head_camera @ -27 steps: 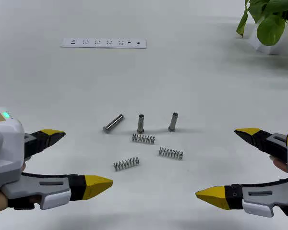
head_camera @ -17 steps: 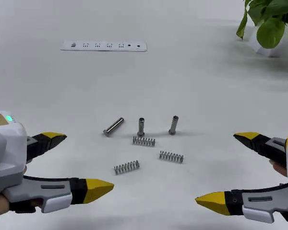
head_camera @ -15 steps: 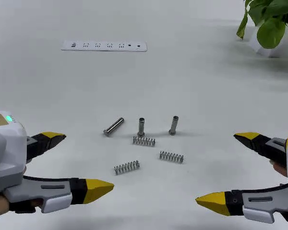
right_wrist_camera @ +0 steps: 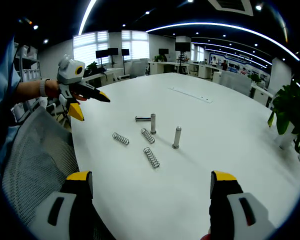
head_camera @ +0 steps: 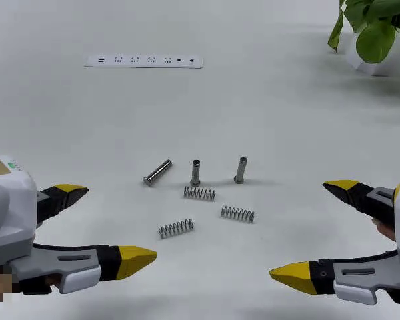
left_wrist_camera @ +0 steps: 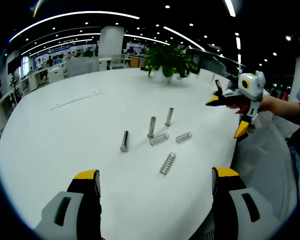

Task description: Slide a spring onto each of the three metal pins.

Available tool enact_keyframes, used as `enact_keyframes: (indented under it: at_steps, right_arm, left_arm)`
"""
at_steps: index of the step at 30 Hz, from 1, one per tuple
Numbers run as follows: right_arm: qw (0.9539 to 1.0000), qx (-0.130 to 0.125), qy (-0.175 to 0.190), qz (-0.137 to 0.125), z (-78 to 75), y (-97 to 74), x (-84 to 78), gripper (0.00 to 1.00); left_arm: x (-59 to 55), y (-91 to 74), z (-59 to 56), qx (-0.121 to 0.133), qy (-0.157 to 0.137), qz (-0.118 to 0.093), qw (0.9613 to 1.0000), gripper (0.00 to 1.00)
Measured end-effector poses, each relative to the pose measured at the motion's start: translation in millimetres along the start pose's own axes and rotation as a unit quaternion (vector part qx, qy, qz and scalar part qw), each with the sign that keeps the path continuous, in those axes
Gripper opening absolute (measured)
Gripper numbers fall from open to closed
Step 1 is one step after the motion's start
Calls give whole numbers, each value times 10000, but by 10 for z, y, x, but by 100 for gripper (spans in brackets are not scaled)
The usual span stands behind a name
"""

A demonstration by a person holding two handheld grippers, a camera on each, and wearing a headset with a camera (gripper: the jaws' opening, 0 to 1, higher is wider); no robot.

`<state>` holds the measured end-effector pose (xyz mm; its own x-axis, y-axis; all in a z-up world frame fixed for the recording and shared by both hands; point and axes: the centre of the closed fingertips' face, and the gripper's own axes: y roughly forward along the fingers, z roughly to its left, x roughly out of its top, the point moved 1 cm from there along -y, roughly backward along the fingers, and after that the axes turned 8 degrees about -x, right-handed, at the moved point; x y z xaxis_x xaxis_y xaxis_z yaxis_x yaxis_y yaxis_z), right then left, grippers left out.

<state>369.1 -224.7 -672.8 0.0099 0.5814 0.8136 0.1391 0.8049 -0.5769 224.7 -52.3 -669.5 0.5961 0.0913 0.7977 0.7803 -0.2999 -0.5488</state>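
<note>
Three bare metal pins sit mid-table: one lying down, one upright, another upright. Three loose springs lie in front of them: one by the middle pin, one to the right, one nearer me. My left gripper is open at the lower left, my right gripper open at the lower right, both well short of the parts and holding nothing. From the left gripper view the pins and springs lie ahead; from the right gripper view the pins and springs do too.
A white power strip lies at the far side of the white table. A potted green plant stands at the back right. A mesh chair sits at the table's near edge.
The head camera has shifted slightly; both grippers stay open at about the same places. Pins and springs have not moved.
</note>
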Motion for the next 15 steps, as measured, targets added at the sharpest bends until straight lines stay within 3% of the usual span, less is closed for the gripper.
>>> enact_keyframes:
  at_steps: [15]
  right_arm:
    - [10000, -1, 40, -50, 25, -9, -4, 99]
  left_arm:
    - [-37, 23, 55, 4, -77, 147, 9999, 95]
